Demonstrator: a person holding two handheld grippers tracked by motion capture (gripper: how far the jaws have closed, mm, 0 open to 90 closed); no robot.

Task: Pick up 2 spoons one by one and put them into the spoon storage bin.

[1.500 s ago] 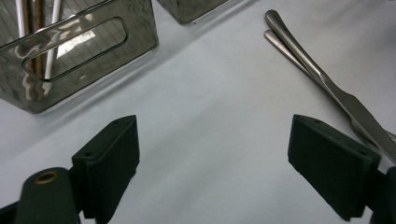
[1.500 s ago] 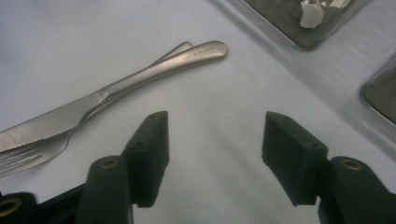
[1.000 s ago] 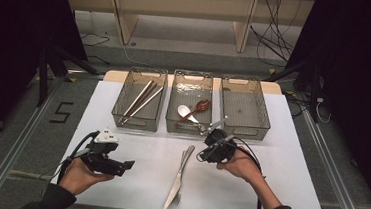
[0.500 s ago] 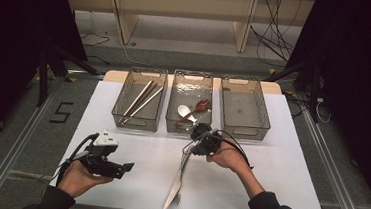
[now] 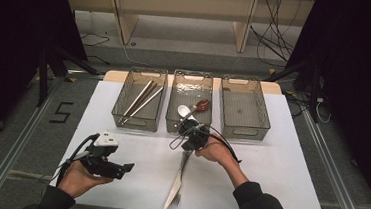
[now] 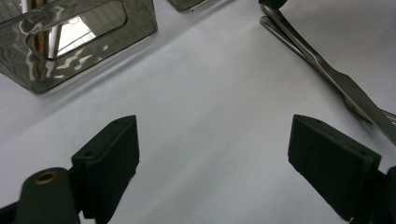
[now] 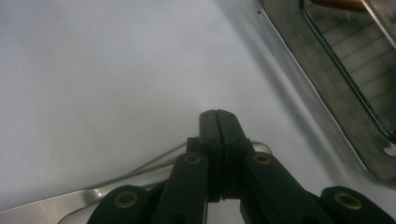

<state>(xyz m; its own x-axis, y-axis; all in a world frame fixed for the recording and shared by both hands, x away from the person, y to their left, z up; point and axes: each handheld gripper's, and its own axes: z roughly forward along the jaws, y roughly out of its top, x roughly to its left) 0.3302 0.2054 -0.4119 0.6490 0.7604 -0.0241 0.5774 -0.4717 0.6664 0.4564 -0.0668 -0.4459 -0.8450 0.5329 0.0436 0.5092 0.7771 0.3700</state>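
A steel knife and fork (image 5: pixel 179 180) lie together on the white table (image 5: pixel 278 177), handles pointing toward the bins. My right gripper (image 5: pixel 185 134) sits low over the top ends of those handles, jaws pressed together; in the right gripper view the shut gripper (image 7: pixel 217 116) covers the handles (image 7: pixel 70 203), and nothing shows between the jaws. My left gripper (image 5: pixel 127 169) hovers over the front left of the table, wide open with nothing in it. The left gripper view has its gripper (image 6: pixel 215 154) over bare table, the knife and fork (image 6: pixel 327 74) off to the right.
Three clear bins stand in a row at the back: the left bin (image 5: pixel 122 114) holds chopsticks (image 5: pixel 141 101), the middle bin (image 5: pixel 191 77) holds a white spoon and a reddish-brown spoon, the right bin (image 5: pixel 262 123) is empty. The table's front edge runs just below both hands.
My right gripper has moved left and slightly toward the bins, coming over the top of the knife and fork handles. The left gripper stayed put and open.
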